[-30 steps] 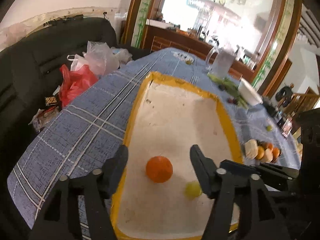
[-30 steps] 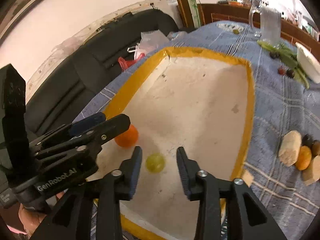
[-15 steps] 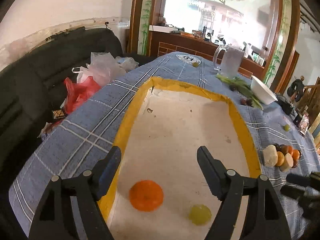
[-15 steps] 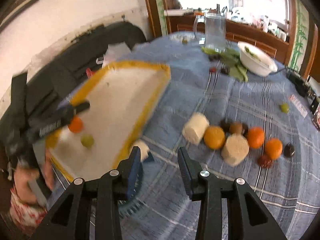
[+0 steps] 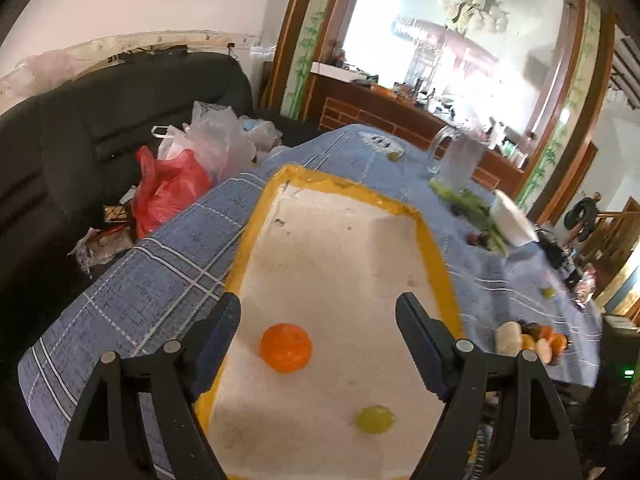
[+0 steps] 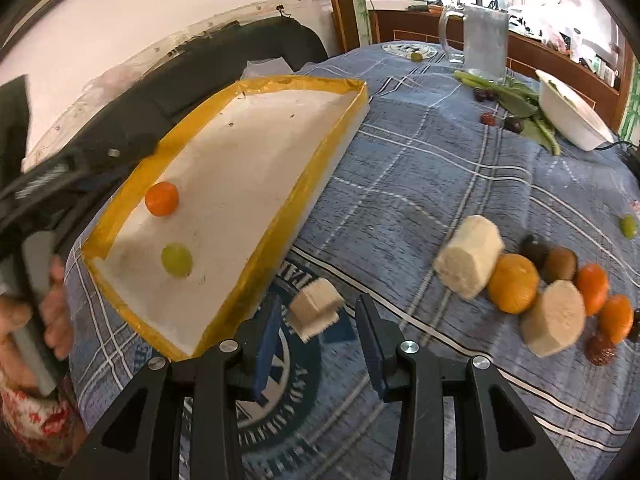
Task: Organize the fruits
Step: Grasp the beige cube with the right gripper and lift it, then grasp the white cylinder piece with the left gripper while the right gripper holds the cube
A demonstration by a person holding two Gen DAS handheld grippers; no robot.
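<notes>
A white tray with a yellow rim (image 5: 436, 256) lies on the blue checked cloth. An orange (image 5: 285, 347) and a green grape (image 5: 375, 419) rest in its near end. My left gripper (image 5: 317, 304) hangs open above them, touching neither. In the right wrist view the tray (image 6: 320, 152) is on the left, holding the orange (image 6: 161, 199) and the grape (image 6: 176, 260). My right gripper (image 6: 319, 304) is open over the cloth beside the tray. A small pale cube (image 6: 316, 308) lies just past its tips, untouched. A heap of oranges (image 6: 513, 284) and pale chunks (image 6: 470, 256) sits to the right.
A glass jug (image 6: 480, 46), a white bowl (image 6: 572, 116), greens and dark fruits stand at the far end. A lone grape (image 6: 629, 226) lies at the right. Plastic bags (image 5: 172, 188) sit on the dark sofa left of the table. A person's hand (image 6: 56, 312) is at the lower left.
My right gripper swung from above the tray's grape to the cloth right of the tray. My left gripper's jaws spread wider and drew back from the orange.
</notes>
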